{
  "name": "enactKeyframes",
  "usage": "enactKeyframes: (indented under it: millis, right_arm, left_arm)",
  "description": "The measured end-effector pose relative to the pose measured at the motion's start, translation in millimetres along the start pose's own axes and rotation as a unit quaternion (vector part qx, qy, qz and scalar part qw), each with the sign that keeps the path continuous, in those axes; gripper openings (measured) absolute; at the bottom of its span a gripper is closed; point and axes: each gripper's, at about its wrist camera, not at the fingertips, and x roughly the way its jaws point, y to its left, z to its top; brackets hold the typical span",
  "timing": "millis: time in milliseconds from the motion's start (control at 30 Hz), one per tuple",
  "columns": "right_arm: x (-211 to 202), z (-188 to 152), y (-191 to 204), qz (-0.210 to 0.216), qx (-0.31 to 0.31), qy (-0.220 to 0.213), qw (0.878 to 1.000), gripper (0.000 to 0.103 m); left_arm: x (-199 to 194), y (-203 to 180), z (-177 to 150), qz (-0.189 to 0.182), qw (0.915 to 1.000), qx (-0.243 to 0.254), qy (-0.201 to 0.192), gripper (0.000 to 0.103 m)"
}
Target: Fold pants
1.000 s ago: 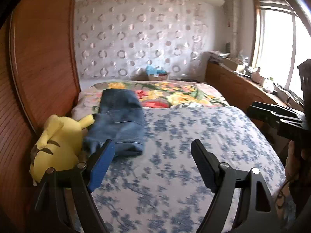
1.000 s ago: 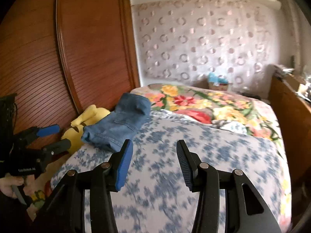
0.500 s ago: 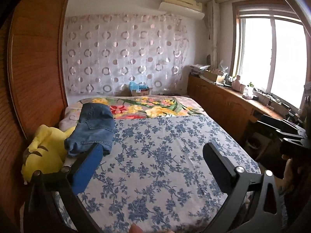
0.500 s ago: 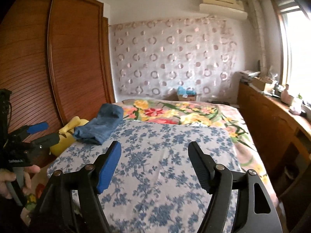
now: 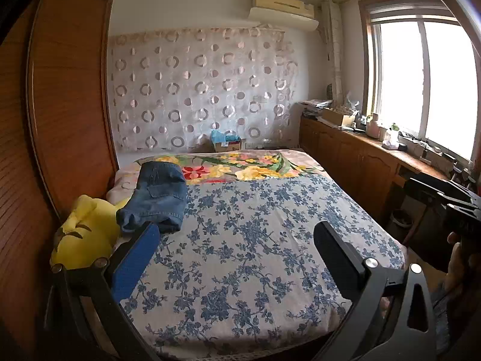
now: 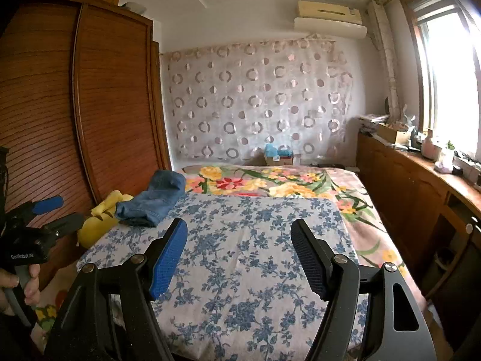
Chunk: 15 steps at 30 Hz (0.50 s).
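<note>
Bed [image 5: 240,240] farther off now, folded jeans [image 5: 156,198] unmoved.

Faded denim pants [image 5: 157,198] on printed cotton bedspread [image 5: 255,240]; glossy slatted wood wardrobe [image 5: 60,105].

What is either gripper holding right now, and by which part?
Nothing. Left gripper and right gripper are open and empty; the jeans lie folded on the bed.

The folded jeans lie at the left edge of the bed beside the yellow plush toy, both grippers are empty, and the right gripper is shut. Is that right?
Not quite. In the right wrist view the right gripper stands open, nothing between its pads. The rest holds: the folded jeans lie beside the yellow plush toy, and the left gripper is empty too.
</note>
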Motion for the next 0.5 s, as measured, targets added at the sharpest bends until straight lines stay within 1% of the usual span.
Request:
enactKeyframes:
  millis: [500]
  right_arm:
    - [-0.3, -7.3, 0.5, 0.003, 0.0, -0.004, 1.0, 0.073]
  left_arm:
    - [-2.0, -0.1, -4.1, 0.005, 1.0, 0.001, 0.002, 0.103]
